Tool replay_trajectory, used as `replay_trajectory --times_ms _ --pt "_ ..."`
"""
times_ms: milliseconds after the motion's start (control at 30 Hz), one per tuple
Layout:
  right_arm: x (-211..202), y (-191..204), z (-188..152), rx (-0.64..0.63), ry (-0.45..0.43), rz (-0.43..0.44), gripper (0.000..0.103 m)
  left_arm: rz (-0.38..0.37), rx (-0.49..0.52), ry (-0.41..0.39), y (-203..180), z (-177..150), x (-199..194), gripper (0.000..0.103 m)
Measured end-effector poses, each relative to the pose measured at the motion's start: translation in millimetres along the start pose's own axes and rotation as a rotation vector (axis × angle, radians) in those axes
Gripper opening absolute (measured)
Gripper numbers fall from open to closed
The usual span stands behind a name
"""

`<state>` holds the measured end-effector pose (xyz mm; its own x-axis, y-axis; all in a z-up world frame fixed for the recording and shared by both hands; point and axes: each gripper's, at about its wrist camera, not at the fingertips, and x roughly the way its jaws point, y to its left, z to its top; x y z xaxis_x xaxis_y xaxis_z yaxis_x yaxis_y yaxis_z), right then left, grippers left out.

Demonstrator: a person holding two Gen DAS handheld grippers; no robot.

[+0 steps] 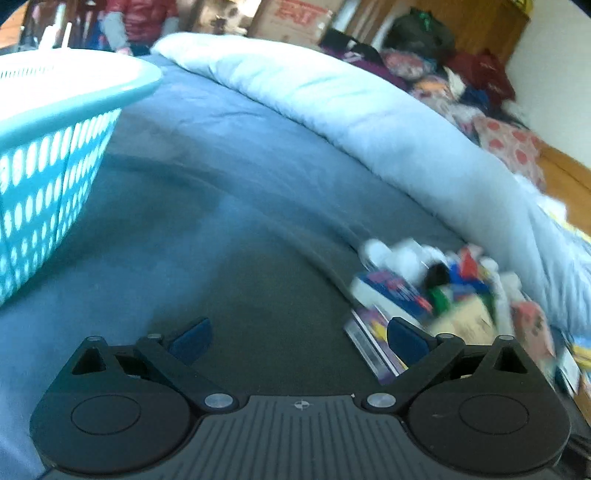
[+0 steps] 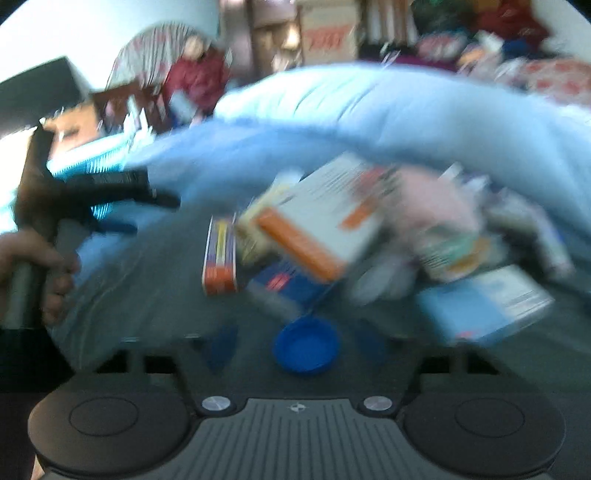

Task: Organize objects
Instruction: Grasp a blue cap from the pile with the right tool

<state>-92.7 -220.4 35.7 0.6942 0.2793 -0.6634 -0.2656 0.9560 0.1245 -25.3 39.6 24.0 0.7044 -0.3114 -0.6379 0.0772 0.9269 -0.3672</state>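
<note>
A pile of small boxes and soft items (image 1: 439,291) lies on the blue bedsheet at the right of the left wrist view. My left gripper (image 1: 299,339) is open and empty over bare sheet, left of the pile. A turquoise perforated basket (image 1: 48,158) stands at far left. In the blurred right wrist view the pile fills the middle, with an orange-and-white box (image 2: 317,229), a light blue box (image 2: 484,302) and a blue round lid (image 2: 306,345). My right gripper (image 2: 299,347) is open, its blue fingers either side of the lid; contact cannot be told.
A rolled pale blue duvet (image 1: 369,118) runs across the bed behind the pile. Clothes, bags and a cardboard box (image 1: 295,18) lie beyond it. The left gripper and the hand holding it (image 2: 48,273) show at left in the right wrist view.
</note>
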Motion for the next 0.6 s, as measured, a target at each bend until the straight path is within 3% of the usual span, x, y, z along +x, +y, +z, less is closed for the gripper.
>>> replay_trajectory --times_ms 100,167,333,533,600 --pt "10.7 4.4 0.0 -0.052 0.007 -0.026 0.053 -0.019 0.033 0.024 -18.0 -9.0 -7.2 0.101" --pt "6.2 4.1 -0.5 -0.047 -0.006 -0.023 0.043 -0.041 0.071 0.051 -32.1 -12.9 -3.7 0.101" --pt "-15.8 -5.1 -5.4 0.003 -0.046 -0.032 0.043 -0.060 0.153 0.086 -62.8 -21.0 16.7 0.102" --pt "-12.0 -9.7 -15.7 0.018 -0.022 -0.012 0.043 0.015 0.310 0.115 -82.6 -37.9 44.6 0.102" --pt "-14.3 -11.9 -16.5 0.014 -0.034 -0.006 0.043 0.087 0.352 0.088 -81.2 -38.9 40.0 0.091"
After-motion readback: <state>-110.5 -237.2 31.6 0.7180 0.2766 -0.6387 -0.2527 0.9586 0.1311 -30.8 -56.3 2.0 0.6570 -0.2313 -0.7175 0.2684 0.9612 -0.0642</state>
